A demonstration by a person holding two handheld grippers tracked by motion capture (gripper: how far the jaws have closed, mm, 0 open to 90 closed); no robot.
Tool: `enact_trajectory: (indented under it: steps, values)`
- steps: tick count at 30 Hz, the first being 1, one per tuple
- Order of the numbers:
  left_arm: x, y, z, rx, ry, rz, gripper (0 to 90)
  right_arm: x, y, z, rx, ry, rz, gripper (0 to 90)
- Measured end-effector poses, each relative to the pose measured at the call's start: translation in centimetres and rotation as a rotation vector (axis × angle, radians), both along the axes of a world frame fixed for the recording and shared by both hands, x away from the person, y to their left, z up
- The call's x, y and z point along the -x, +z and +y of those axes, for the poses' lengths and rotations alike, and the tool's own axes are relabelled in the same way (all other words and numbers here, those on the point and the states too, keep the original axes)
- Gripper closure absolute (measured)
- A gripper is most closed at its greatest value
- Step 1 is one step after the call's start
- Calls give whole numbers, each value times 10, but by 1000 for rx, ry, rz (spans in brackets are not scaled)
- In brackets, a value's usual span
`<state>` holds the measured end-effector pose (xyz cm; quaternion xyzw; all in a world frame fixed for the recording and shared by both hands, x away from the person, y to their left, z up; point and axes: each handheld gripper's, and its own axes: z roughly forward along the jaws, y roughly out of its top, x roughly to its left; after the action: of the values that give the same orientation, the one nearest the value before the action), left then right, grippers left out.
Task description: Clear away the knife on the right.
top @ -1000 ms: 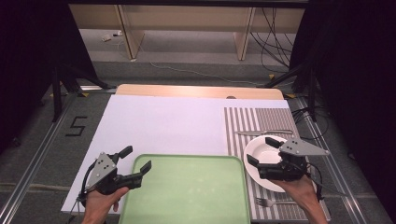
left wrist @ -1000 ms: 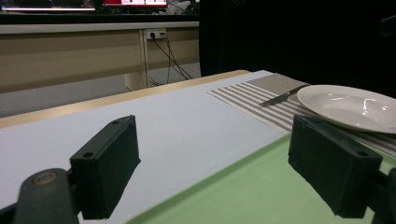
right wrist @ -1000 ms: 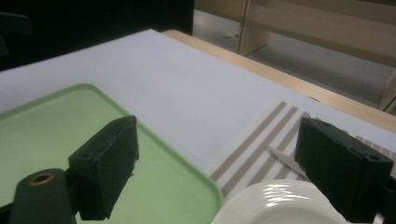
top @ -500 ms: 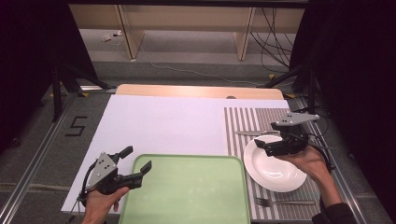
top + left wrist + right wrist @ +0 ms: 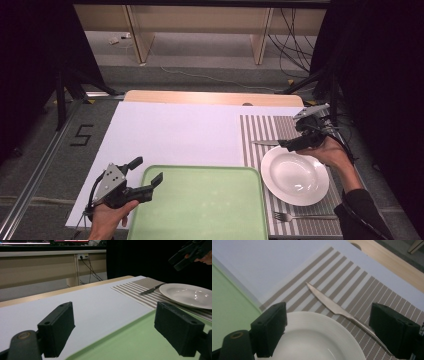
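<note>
A white plate (image 5: 295, 176) lies on a striped placemat (image 5: 260, 130) at the right. A metal knife (image 5: 265, 143) rests on the mat just beyond the plate, and a fork (image 5: 300, 217) lies near the front edge. My right gripper (image 5: 289, 145) hovers open over the plate's far rim, its jaws either side of the knife (image 5: 334, 307) and plate (image 5: 312, 340) below. My left gripper (image 5: 147, 170) is open with nothing in it, at the far left corner of a green tray (image 5: 200, 210).
A white sheet (image 5: 175, 130) covers the table, with a wooden strip (image 5: 210, 97) along the far edge. Beyond the table are a bench and cables on the floor. Dark curtains stand at both sides.
My right gripper has risen from the plate's right side and moved away from me, to above the knife. The left gripper has stayed put.
</note>
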<state>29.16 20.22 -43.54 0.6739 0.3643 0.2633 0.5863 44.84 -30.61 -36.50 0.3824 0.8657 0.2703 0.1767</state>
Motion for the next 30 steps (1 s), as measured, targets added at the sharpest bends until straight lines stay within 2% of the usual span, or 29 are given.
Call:
enact_trajectory:
  steps: [1, 5, 10, 11, 18, 22, 25, 26, 28, 30]
  values:
    - [0, 0, 0, 0, 1, 1, 160, -5, -3, -1, 5, -6, -2, 162]
    - [0, 0, 0, 1, 1, 2, 160, -20, -9, -2, 43, -40, 59, 164]
    - [0, -1, -1, -3, -2, 3, 160, -38, -17, -8, 82, -71, 88, 167]
    - [0, -1, -1, -2, -4, 3, 160, -42, -19, -10, 85, -77, 87, 169]
    - [-1, -1, -1, -5, -3, 3, 160, -59, -27, -19, 85, -121, 151, 176]
    - [-1, -1, -1, -4, -6, 0, 160, -69, -31, -25, 113, -116, 163, 180]
    - [-1, 0, 0, -2, -2, -1, 160, -76, -32, -29, 144, -117, 199, 182]
    - [-1, 0, 0, -3, -3, -1, 160, -78, -33, -31, 148, -118, 198, 184]
    - [-1, 0, -1, 1, -4, -4, 160, -80, -36, -31, 156, -137, 225, 187]
    - [-1, 0, -1, -4, -4, -1, 160, -82, -40, -31, 184, -118, 243, 188]
